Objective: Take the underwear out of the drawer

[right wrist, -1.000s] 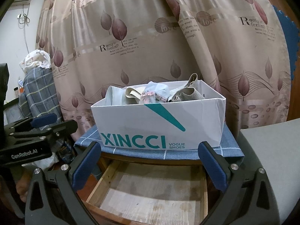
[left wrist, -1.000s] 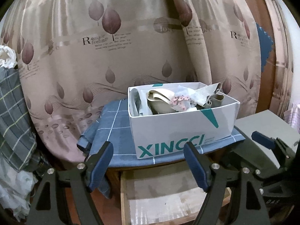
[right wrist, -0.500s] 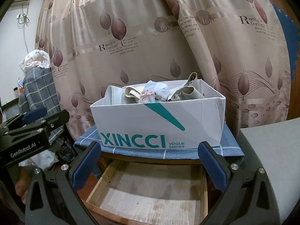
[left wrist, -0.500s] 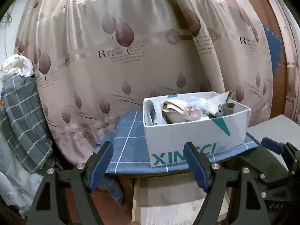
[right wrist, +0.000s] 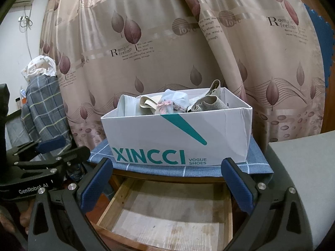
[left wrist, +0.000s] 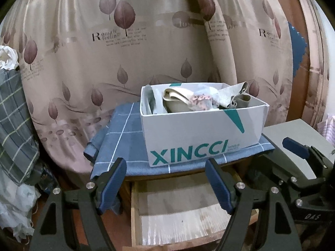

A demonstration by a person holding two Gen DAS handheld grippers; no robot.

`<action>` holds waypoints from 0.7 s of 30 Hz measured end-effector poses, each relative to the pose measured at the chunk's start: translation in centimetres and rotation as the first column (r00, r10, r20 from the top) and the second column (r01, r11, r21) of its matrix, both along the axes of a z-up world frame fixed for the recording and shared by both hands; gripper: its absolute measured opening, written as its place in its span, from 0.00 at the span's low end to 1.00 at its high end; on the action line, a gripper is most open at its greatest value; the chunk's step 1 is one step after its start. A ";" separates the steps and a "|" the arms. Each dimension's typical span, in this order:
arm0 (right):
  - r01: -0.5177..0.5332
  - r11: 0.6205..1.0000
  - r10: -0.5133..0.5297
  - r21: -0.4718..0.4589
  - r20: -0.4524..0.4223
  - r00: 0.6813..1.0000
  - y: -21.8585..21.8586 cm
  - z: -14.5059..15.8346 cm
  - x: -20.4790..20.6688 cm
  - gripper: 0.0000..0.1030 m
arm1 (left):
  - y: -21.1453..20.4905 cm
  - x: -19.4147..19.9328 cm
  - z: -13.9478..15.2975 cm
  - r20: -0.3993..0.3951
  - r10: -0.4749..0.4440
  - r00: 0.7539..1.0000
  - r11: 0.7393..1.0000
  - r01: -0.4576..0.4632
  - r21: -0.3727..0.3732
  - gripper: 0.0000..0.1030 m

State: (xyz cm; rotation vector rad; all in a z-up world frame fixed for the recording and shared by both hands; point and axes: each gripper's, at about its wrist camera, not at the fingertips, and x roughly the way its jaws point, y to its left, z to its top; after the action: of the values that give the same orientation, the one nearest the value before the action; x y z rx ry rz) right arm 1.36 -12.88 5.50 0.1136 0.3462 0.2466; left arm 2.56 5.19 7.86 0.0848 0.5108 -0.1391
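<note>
I am holding my left tongs [left wrist: 165,183] and right tongs [right wrist: 167,179] wide apart, gripping nothing, both hovering over the one drawer [right wrist: 167,215], which is standing pulled out toward me with its wooden bottom bare. The underwear [right wrist: 167,104] is lying bunched in the single white shoe box [right wrist: 178,138], whose long side is running left to right on the blue checked cloth [left wrist: 123,138]. Since half a second ago my left tongs are sitting closer to the box, which is looking larger; the right view is staying much the same

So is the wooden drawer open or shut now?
Open. The wooden drawer is pulled out below the shoe box, and its bare bottom shows.
</note>
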 end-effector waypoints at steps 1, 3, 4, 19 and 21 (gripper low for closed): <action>0.000 1.000 0.000 0.000 0.000 1.000 0.0 0.0 0.0 1.00 | 0.1 0.1 -0.1 -0.007 0.004 1.000 1.000 -0.004 -0.003 0.77; 0.000 1.000 0.000 0.000 0.000 1.000 0.0 0.0 0.1 1.00 | 0.3 0.4 -0.3 -0.025 0.011 1.000 1.000 -0.011 -0.012 0.77; 0.000 1.000 0.000 0.000 0.000 1.000 0.0 0.0 0.0 1.00 | 0.4 0.5 -0.3 -0.032 0.012 0.999 1.000 -0.013 -0.016 0.77; -0.001 1.000 0.001 -0.002 -0.001 1.000 0.0 -0.1 0.0 1.00 | 0.8 1.4 -0.8 -0.084 0.026 0.996 0.999 -0.028 -0.025 0.77; -0.001 1.000 0.001 -0.002 -0.001 1.000 0.0 -0.1 0.0 1.00 | 0.8 1.4 -0.9 -0.084 0.025 0.996 0.999 -0.028 -0.025 0.77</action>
State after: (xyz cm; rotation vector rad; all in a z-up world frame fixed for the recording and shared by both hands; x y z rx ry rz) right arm 1.38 -12.87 5.41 0.1119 0.3475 0.2474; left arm 4.00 6.04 7.00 0.0468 0.5936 -0.1237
